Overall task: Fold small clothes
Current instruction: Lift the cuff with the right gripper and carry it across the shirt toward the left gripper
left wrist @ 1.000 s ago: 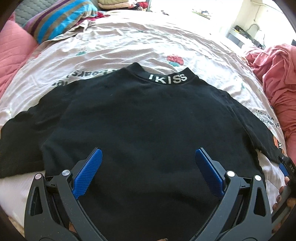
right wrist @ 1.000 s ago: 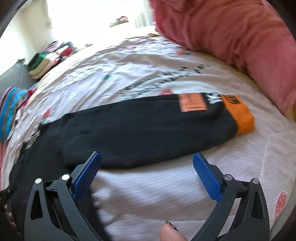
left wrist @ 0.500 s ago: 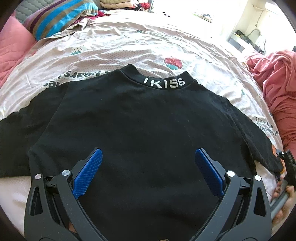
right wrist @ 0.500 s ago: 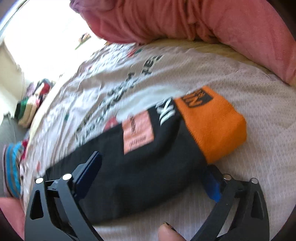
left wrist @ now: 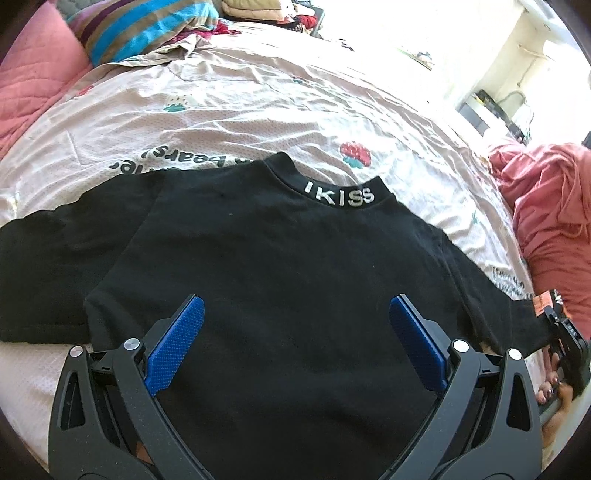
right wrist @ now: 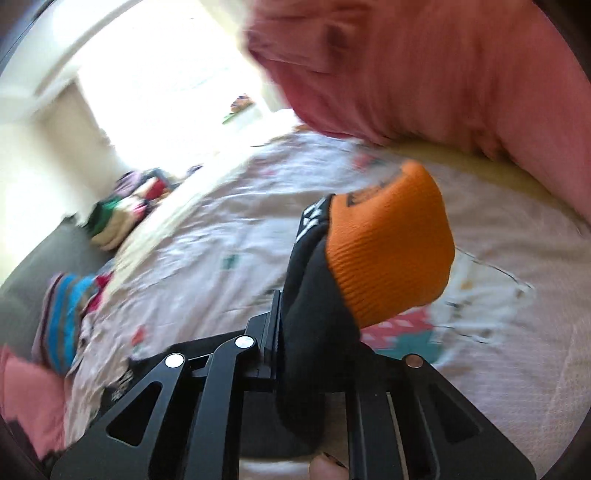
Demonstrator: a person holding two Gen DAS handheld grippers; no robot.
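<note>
A black top with "IKISS" on its collar lies flat on the bed, sleeves spread to both sides. My left gripper is open and empty, hovering over the top's lower middle. My right gripper is shut on the right sleeve just behind its orange cuff and holds it lifted off the sheet. The right gripper also shows at the right edge of the left wrist view, at the sleeve's end. The right wrist view is blurred.
The bed sheet is pale with printed pictures. A pink blanket is heaped at the right, a pink pillow and striped cloth at the far left. Folded clothes are piled beyond the bed.
My right gripper moved onto the sleeve end, closed on it behind the orange cuff and lifted it. My left gripper stayed open over the top, shifting slightly.
</note>
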